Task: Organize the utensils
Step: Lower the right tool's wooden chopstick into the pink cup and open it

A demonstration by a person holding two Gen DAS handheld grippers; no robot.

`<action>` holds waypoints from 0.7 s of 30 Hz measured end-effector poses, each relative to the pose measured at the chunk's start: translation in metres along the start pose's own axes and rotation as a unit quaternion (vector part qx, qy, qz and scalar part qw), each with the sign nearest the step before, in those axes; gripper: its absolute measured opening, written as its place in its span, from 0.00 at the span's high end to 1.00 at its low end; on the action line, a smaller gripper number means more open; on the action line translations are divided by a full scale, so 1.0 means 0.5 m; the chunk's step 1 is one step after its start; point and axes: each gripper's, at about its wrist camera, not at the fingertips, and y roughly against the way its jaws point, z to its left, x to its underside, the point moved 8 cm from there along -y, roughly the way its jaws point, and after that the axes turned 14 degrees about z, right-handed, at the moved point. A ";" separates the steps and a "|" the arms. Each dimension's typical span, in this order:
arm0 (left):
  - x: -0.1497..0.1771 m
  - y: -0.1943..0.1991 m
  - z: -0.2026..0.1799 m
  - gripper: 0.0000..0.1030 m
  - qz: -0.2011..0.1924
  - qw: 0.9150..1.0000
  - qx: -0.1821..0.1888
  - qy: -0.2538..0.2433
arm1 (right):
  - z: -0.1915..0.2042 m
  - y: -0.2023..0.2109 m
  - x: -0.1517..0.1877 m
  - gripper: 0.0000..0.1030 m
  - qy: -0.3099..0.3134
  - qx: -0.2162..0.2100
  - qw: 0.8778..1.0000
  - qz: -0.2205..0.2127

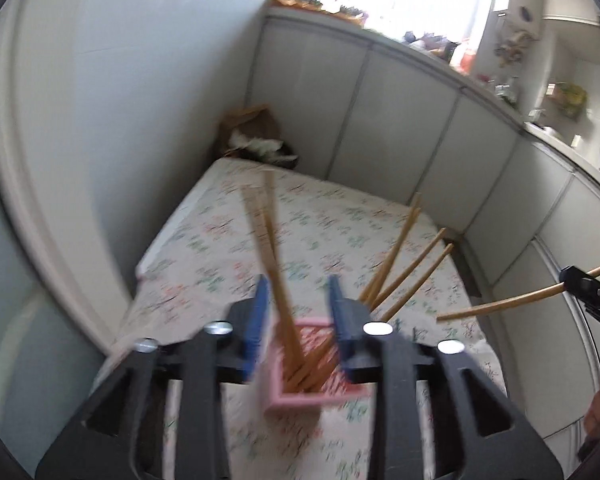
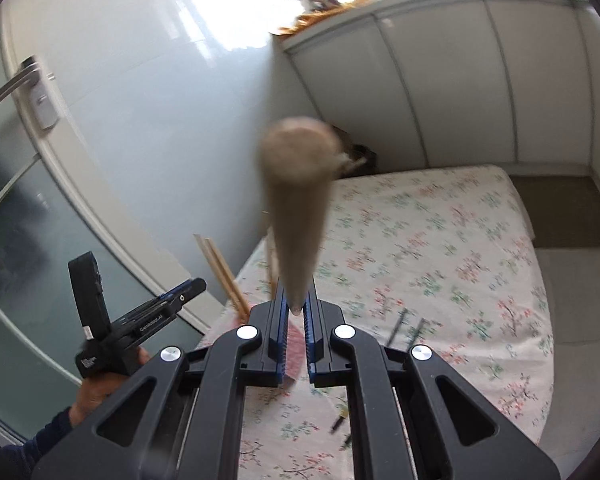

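Readable text: only "Genirobot.AI" on the side of the left tool [image 2: 156,312], seen from the right wrist view. A small white mark on its black camera block is too small to read.

Left tool [image 1: 298,304]: blue fingers [image 1: 260,312] stand partly apart, nothing pressed between them. Blurred chopsticks [image 1: 272,248] stand in the gap, leaning up out of the pink holder [image 1: 300,396]; pads don't touch them.

Pink holder: square pink box on the floral-cloth desk [image 1: 220,240], right under the left tool. More wooden chopsticks [image 1: 404,264] fan out of it to the right.

Right tool [image 2: 296,308]: jaws narrow, clamped on the handle tip of a wooden spoon [image 2: 296,184]. The spoon points up and away from the lens, its bowl end blurred.

Left view only:
- inside of the pink holder, with the chopstick bundle
- right tool [image 1: 588,288] at the right edge, holding the spoon's wooden handle [image 1: 500,304] nearly level above the desk
- cluttered counter and shelf at far right

Right view only:
- door handle [image 2: 16,84] on the frosted-glass door, left
- person's hand [image 2: 100,384] and dark sleeve gripping the left tool
- dark thin utensils [image 2: 408,328] lying on the cloth right of the tool, too blurred to name
- holder mostly hidden behind the fingers; only a pink strip [image 2: 292,352] shows
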 end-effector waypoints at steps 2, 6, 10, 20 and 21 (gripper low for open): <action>0.005 0.017 0.018 0.49 0.017 1.000 -0.002 0.013 | 0.036 -0.012 -0.001 0.93 0.016 -0.014 1.000 0.006; -0.006 0.025 0.038 0.49 0.026 0.999 0.011 0.030 | 0.087 -0.091 0.007 0.93 0.046 0.004 0.998 0.041; -0.010 0.021 0.054 0.49 0.036 0.999 0.014 0.036 | 0.113 -0.187 0.020 0.93 0.064 0.026 0.994 0.083; -0.007 0.009 0.074 0.49 0.058 0.997 0.032 0.047 | 0.123 -0.319 0.061 0.93 0.071 0.062 0.984 0.150; -0.006 0.006 0.071 0.49 0.061 0.996 0.036 0.048 | 0.122 -0.327 0.064 0.93 0.071 0.065 0.983 0.154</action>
